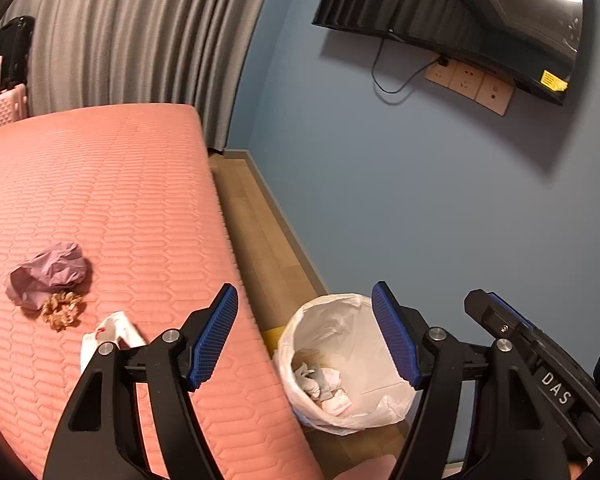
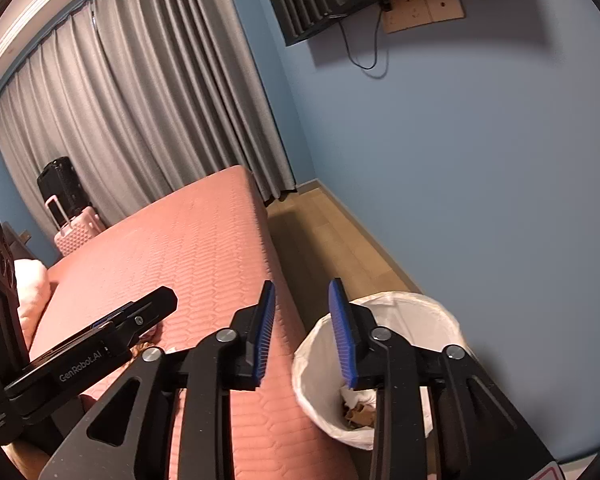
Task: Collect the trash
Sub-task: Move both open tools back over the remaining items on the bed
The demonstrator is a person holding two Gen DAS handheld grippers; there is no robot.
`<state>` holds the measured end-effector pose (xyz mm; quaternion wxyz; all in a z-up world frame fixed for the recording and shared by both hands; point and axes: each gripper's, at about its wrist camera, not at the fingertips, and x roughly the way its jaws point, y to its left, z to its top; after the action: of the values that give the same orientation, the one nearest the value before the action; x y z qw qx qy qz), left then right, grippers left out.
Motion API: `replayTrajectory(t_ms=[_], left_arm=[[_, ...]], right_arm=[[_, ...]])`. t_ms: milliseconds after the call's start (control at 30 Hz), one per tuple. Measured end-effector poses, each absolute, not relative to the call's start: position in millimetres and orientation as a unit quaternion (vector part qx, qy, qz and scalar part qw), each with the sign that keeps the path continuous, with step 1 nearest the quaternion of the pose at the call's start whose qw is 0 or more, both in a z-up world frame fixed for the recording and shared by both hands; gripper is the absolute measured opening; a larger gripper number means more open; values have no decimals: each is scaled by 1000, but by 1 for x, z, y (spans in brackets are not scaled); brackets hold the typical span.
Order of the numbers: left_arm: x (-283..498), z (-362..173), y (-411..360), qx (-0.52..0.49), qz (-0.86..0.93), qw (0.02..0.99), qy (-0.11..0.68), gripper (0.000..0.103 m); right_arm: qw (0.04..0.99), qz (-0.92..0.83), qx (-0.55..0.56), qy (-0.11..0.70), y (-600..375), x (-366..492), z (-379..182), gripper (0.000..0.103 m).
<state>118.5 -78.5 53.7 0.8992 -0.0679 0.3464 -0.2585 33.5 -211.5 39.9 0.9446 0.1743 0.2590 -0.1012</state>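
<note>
A white-lined trash bin (image 1: 300,328) stands on the floor beside the pink bed (image 1: 120,200), with crumpled white tissues inside. On the bed lie a crumpled purple paper (image 1: 48,272), a brown scrap (image 1: 62,310) and a white wrapper (image 1: 108,334). My left gripper (image 1: 304,336) is open and empty, over the bed edge and bin. My right gripper (image 2: 302,332) is open and empty, above the bin (image 2: 420,304) and the bed edge (image 2: 204,248). The right gripper's body shows in the left wrist view (image 1: 532,364).
A blue wall (image 1: 420,200) runs close behind the bin. A narrow strip of wood floor (image 1: 260,240) lies between bed and wall. Grey curtains (image 2: 140,120), a pink suitcase (image 2: 76,228) and a wall TV (image 1: 460,20) are farther off.
</note>
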Motion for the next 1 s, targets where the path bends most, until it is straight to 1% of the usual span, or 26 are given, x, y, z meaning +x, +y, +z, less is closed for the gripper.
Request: replayTrajectory(t_ms=[300,400,467,633,700,767,1000], left_arm=[[117,47,-38,-84,-226,905,352,66],[117,42,-21,-89,-212,906,355,67],[117,39,-9,-94,-202,907,357,67],[116,25,24,-98,-166,911,365,72],[115,18,38,-101,-152,910,371,76],[115,10,52,-105,-137,910,378,77],[117,-20,102,-118,-83,903,404,78]], right_arm=[[947,-71,154,273,-170,40,38,34],[947,-61,152,277,-157,44,38,38],[947,-53,147,281,-147,45,37,39],[945,-32,136,296,-120,52,31,40],[944,-23,131,303,-108,55,27,41],[942,-17,129,309,-99,59,24,44],[932,8,120,341,-60,75,-1,47]])
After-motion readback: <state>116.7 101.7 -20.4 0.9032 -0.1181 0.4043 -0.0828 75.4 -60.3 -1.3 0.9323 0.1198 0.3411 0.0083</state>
